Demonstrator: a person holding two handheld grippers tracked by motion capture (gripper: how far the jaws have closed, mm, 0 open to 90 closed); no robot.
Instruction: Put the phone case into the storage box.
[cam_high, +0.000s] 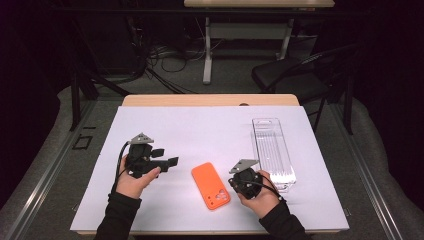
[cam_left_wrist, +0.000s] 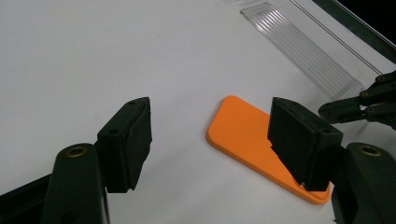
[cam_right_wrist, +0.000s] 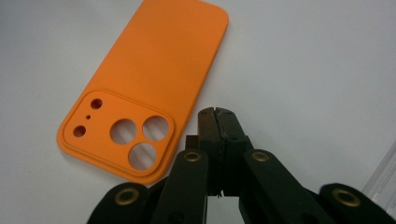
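Orange phone case (cam_high: 210, 185) lies back-up on the white table cover (cam_high: 200, 130) between the two grippers, its camera cut-outs at the near end. Just right of it, the right gripper (cam_high: 239, 183) has its jaws pressed together on nothing, while the left gripper (cam_high: 167, 157) holds its jaws wide apart, empty. Farther right lies a clear plastic tray (cam_high: 272, 150).

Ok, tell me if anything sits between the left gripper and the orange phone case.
Nothing visible does. The left gripper is open and faces the orange phone case across bare white table cover. The clear plastic tray lies farther right.
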